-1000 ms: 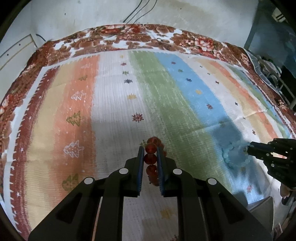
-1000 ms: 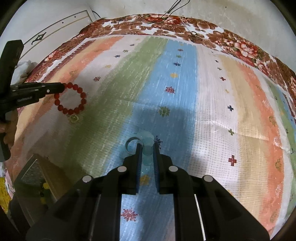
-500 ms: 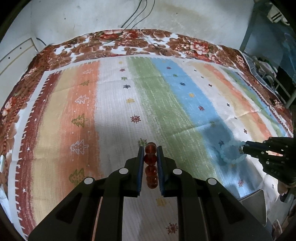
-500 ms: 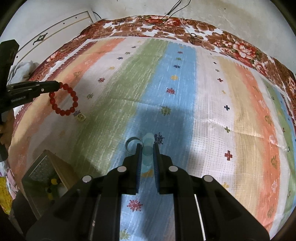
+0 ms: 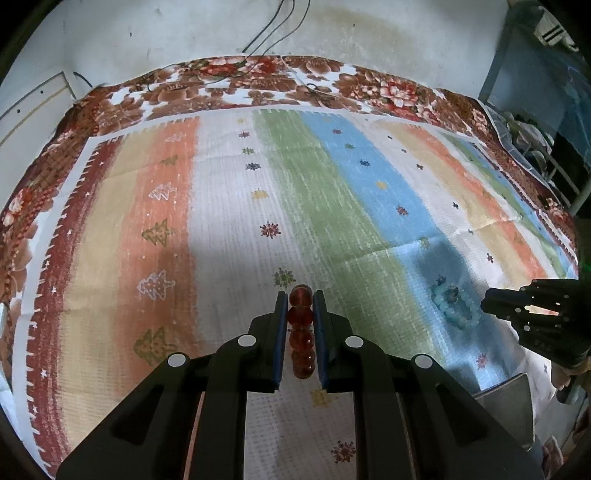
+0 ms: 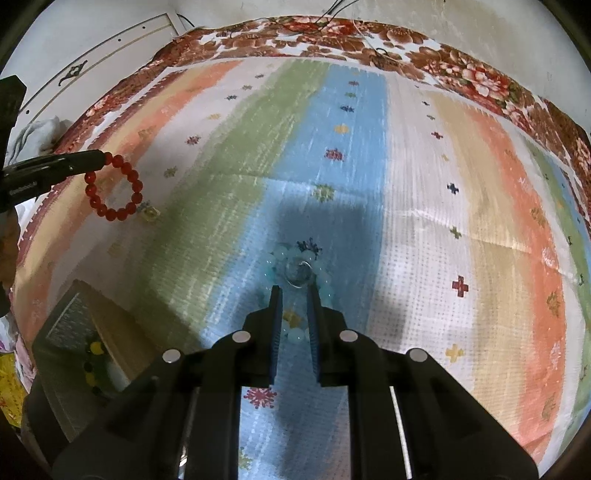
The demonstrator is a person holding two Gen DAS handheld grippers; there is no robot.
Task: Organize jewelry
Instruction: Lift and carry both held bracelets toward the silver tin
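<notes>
A red bead bracelet (image 5: 301,325) is pinched between the pads of my left gripper (image 5: 300,295), which is shut on it. In the right wrist view the same bracelet (image 6: 114,186) hangs as a loop from the left gripper (image 6: 99,158), above the striped cloth (image 6: 406,221). A pale blue bead bracelet (image 6: 295,267) lies bunched on the blue stripe, just past the tips of my right gripper (image 6: 293,291). Its jaws are opening; a blue bead shows low in the gap, and the pads do not press it. From the left wrist view, the blue bracelet (image 5: 456,304) rests on the cloth beside the right gripper (image 5: 487,304).
An open box (image 6: 74,325) with yellow and dark beads inside stands at the cloth's near left edge; its corner (image 5: 506,398) shows at the lower right of the left wrist view. Cables (image 5: 273,33) run along the wall behind. Dark shelving (image 5: 546,110) stands at the far right.
The right gripper's jaws have parted and the pale blue bracelet has dropped from them onto the cloth. The left gripper keeps its hold on the red bracelet.
</notes>
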